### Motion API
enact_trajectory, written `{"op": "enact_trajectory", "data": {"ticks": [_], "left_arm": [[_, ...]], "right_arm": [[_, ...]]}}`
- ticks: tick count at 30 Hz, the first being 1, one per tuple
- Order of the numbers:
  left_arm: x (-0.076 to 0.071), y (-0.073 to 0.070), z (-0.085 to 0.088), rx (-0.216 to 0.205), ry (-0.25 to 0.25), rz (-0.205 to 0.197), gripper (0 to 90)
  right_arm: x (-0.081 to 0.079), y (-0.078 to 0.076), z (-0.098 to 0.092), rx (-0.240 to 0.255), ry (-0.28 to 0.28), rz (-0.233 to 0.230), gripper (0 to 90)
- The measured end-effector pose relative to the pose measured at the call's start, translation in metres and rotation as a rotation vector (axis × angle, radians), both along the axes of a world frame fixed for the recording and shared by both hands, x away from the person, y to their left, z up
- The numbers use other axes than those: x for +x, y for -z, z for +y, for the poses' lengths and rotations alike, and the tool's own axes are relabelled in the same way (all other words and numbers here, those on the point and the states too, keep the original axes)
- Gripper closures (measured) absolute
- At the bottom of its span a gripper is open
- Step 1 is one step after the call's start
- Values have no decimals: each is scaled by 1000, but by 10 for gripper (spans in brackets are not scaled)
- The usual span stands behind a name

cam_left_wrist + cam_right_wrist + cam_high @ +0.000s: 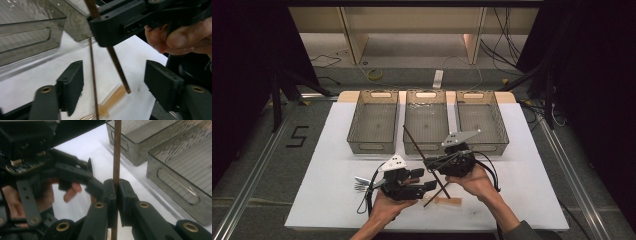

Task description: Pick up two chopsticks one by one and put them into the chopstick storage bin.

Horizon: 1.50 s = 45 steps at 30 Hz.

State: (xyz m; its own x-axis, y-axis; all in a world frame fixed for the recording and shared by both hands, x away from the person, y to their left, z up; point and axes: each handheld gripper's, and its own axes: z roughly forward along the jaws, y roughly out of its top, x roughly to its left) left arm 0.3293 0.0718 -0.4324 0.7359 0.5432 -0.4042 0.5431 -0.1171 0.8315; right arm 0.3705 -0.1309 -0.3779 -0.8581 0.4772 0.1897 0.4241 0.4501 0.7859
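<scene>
Two thin brown chopsticks point(116, 157): right gripper point(116, 188) jaws clamp them, left gripper point(113, 82) jaws apart.

Both handheld grippers are matte black plastic, the left gripper point(424, 180) and the right gripper point(430, 165) each topped by a pale grey three-cornered plate dotted with small holes. Brass-coloured rivets sit at the jaw pivots. Thin black cables loop beside each body. A grey sleeve point(529, 231) covers the right forearm.
</scene>
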Motion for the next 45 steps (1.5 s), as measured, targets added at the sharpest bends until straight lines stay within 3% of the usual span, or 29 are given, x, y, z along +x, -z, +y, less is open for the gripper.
{"op": "enact_trajectory", "data": {"ticks": [2, 8, 14, 17, 23, 27, 31, 34, 38, 41, 45], "left_arm": [[1, 1, -3, 2, 6, 4, 383], [5, 3, -3, -57, 27, 37, 587], [6, 5, -4, -57, 33, 56, 681], [6, 5, -4, -48, 23, 59, 772], [9, 4, 1, -80, 4, 114, 830], [7, -1, 0, -54, -6, 106, 836], [9, -6, 5, -9, -20, 101, 837], [14, -7, 12, 3, -34, 120, 837], [20, -12, 23, 46, -45, 121, 837], [25, -18, 35, 58, -58, 128, 836], [32, -26, 51, 98, -84, 130, 836]], "right_arm": [[0, 0, 0, 6, -6, 2, 858], [-3, 2, 4, 9, -14, 3, 857], [-5, 1, 6, 18, -23, 2, 857], [-6, 1, 6, 21, -29, -1, 857], [-7, -2, 4, 32, -27, -10, 856], [-8, -4, 3, 44, -29, -17, 845], [-8, -7, -1, 68, -23, -19, 699], [-8, -12, -11, 80, -8, -41, 605], [-9, -14, -24, 29, 11, -83, 472], [-10, -10, -32, -23, 16, -88, 399], [-13, 2, -43, -49, 35, -76, 356]]}}
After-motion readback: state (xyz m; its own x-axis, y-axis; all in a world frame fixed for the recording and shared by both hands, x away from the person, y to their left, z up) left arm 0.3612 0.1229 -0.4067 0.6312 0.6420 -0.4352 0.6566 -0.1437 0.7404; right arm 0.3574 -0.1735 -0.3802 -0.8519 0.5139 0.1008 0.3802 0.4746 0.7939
